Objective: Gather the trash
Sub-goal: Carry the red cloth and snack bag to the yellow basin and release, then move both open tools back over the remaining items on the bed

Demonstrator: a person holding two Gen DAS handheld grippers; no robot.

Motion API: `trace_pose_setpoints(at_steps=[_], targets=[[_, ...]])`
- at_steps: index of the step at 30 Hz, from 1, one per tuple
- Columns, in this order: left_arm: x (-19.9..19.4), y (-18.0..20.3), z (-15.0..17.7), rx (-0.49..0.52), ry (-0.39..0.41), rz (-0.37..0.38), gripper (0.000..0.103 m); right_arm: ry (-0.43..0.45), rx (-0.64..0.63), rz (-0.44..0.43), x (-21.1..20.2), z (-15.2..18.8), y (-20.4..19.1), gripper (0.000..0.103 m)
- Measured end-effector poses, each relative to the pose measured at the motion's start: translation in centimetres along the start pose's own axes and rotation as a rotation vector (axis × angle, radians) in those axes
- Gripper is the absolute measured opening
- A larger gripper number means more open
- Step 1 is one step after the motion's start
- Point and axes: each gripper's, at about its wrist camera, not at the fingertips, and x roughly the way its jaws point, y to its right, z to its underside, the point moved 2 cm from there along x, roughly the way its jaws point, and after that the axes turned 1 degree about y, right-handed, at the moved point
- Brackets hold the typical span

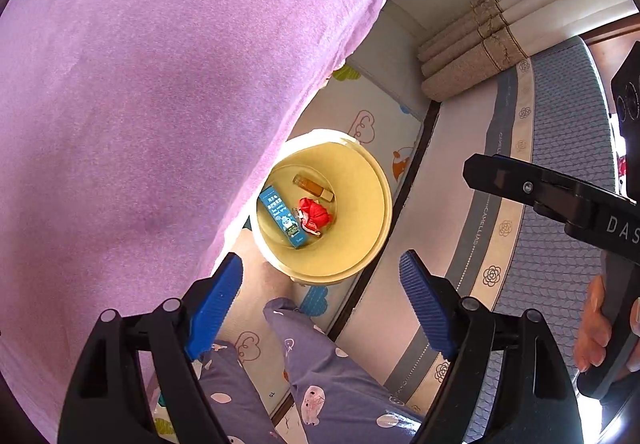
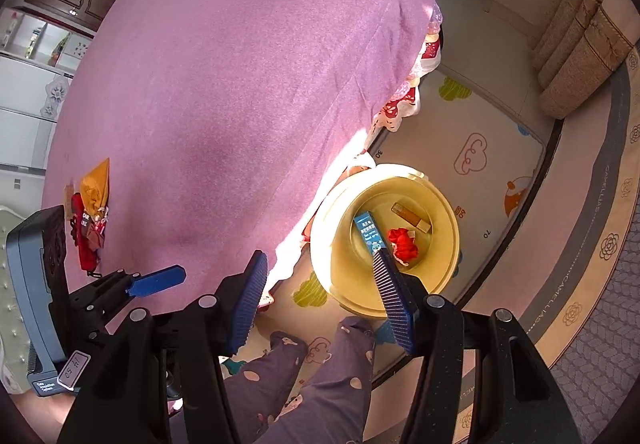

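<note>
A yellow bin (image 1: 360, 180) (image 2: 444, 200) stands on the floor beside the purple-covered table (image 1: 160, 104) (image 2: 240, 84). In it lie a blue carton (image 1: 282, 216) (image 2: 368, 230), a red crumpled wrapper (image 1: 316, 214) (image 2: 404, 240) and a brown bottle (image 1: 314, 187) (image 2: 412, 218). My left gripper (image 1: 324, 304) is open and empty, above the bin's near rim; it also shows in the right wrist view (image 2: 160, 280). My right gripper (image 2: 320, 296) is open and empty, over the bin's near side. An orange wrapper (image 2: 94, 188) and red wrappers (image 2: 86, 240) lie on the table's left part.
A patterned play mat (image 2: 480, 148) covers the floor under the bin. A grey mattress (image 1: 560, 164) runs along the right. Rolled beige mats (image 1: 472, 52) lie at the back. The person's legs in purple trousers (image 2: 320, 372) stand below the grippers.
</note>
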Motion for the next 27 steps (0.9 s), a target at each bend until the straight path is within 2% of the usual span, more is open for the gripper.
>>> trace_pose_setpoints(at_steps=[6, 12, 21, 27], targets=[[-3.5, -5.2, 1.1, -0.102, 0.073, -0.021, 0.080, -0.012, -0.091, -0.034, 0.9, -0.8, -6.3, 0.055], [-7.5, -12.0, 3.8, -0.220, 0.141, -0.047, 0.080, -0.038, -0.211, -0.074, 2.6, -0.8, -14.9, 0.055], [-13.2, -23.9, 9.6, -0.413, 0.223, -0.126, 0.080, -0.084, -0.400, -0.129, 5.8, 1.4, -28.9, 0.055], [-16.5, -31.9, 13.4, -0.529, 0.277, -0.172, 0.080, -0.104, -0.476, -0.157, 8.2, 3.6, -36.4, 0.055]])
